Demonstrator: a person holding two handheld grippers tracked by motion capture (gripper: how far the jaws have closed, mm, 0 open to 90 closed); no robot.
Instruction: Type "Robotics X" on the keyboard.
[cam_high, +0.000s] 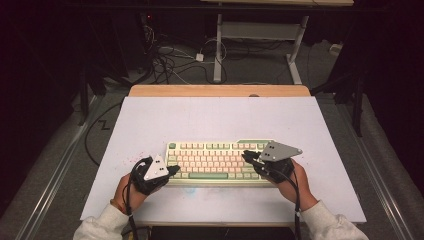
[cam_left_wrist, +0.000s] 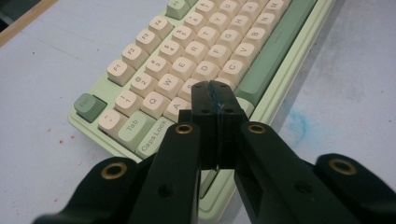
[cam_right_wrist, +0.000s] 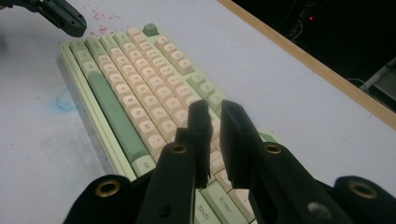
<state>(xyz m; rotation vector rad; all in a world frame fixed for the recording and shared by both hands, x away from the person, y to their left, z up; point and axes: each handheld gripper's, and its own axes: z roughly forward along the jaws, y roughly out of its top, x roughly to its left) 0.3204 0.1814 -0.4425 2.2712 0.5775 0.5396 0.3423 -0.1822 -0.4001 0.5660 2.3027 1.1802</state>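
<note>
The left hand-held gripper (cam_high: 172, 170) sits at the keyboard's (cam_high: 215, 161) near-left corner, jaws clenched together on nothing, tips over the left letter keys. The keyboard lies mid-counter (cam_high: 220, 117), long side toward the person. The right hand-held gripper (cam_high: 246, 156) hangs over its right end, jaws slightly parted, holding nothing. The left gripper view makes key legends readable; the right gripper view catches a faint blue smudge (cam_right_wrist: 65, 100) beside the keyboard.

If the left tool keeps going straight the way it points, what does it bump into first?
Probably the keyboard: the left tool, shut, points down at the letter keys just above the green space bar. How far above them it hangs is unclear.
</note>
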